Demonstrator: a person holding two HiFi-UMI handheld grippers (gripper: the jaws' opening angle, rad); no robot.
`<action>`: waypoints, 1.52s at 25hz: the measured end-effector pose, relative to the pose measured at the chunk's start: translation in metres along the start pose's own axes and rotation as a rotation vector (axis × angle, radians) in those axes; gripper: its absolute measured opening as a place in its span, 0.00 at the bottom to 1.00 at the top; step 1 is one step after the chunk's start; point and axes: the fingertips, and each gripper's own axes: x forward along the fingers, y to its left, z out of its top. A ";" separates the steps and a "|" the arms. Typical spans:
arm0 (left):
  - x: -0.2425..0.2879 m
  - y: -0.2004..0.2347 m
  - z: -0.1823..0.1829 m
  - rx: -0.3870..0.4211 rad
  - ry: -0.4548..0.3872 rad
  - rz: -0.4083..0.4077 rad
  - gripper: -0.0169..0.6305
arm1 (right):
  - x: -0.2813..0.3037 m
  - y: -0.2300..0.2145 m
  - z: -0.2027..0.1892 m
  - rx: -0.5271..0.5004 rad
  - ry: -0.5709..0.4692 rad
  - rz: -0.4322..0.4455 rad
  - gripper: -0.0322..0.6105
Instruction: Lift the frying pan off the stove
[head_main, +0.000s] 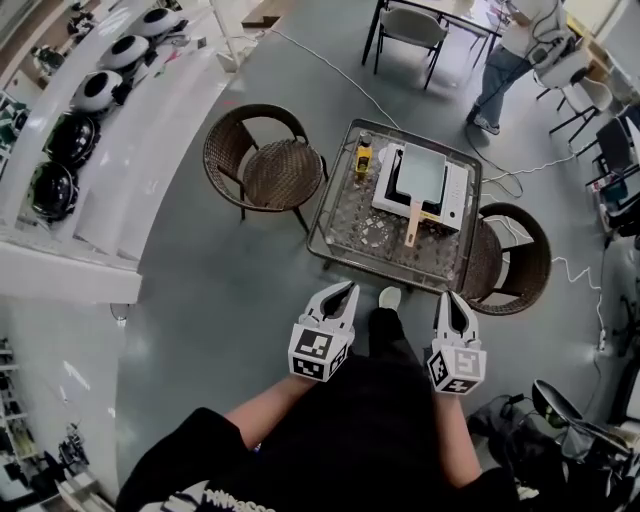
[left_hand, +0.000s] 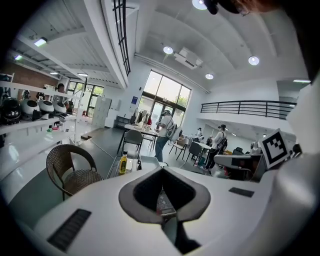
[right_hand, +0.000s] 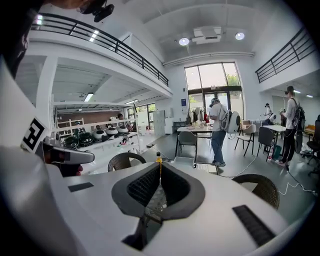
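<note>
- Here, the frying pan (head_main: 422, 170) sits on the stove (head_main: 456, 196) on the counter (head_main: 348, 218) ahead, handle (head_main: 412, 224) toward us.
- Our left gripper (head_main: 347, 290) and right gripper (head_main: 452, 298) hover short of it, fingers (head_main: 335, 303) pressed together, empty.
- We should open wide, clamp the handle squarely, then lift level.

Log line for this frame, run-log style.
phase: pre-approach | left hand-held gripper: shut, empty | right hand-held gripper: shut, empty | frying pan: on stove, untouched
</note>
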 end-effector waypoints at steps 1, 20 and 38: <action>0.001 0.001 0.001 0.007 0.003 0.005 0.05 | 0.003 -0.001 0.001 0.004 -0.004 0.003 0.10; 0.125 -0.013 0.048 0.037 -0.001 0.029 0.05 | 0.081 -0.100 0.014 0.036 0.017 0.023 0.10; 0.264 -0.021 0.007 0.081 0.173 0.022 0.05 | 0.160 -0.172 0.008 0.077 0.082 0.077 0.10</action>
